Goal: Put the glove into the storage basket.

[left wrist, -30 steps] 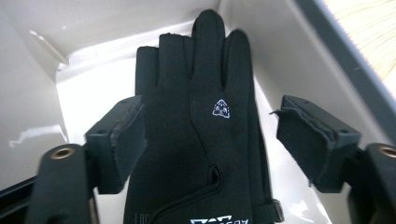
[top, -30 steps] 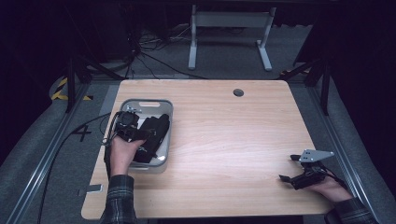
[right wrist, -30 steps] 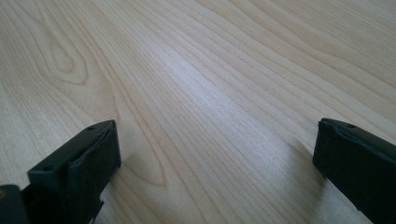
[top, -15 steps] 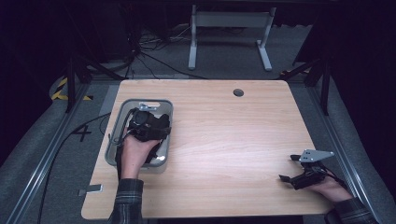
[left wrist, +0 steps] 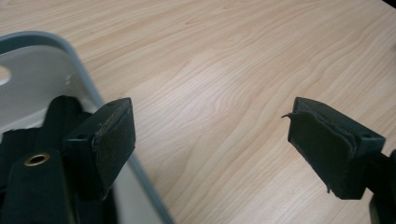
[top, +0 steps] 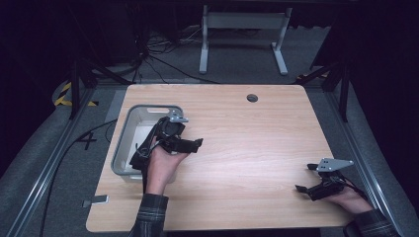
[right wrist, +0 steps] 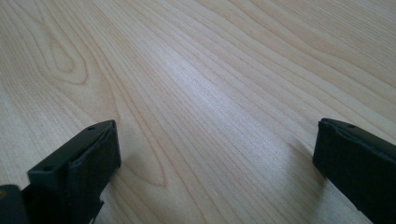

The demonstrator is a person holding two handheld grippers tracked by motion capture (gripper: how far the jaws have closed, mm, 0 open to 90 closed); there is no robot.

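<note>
Grey tray [top: 123, 129] on the table [top: 257, 148] — black strap-like item [left wrist: 28, 154] inside.

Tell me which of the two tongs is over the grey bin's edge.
The left tongs, held above the grey bin's right rim, jaws open and empty. The right tongs sit far off near the table's right front corner.

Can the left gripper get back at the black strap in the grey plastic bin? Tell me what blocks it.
Probably yes. The left gripper hangs open over the bin's right rim, the black strap lies right beneath it, and nothing covers the bin.
</note>
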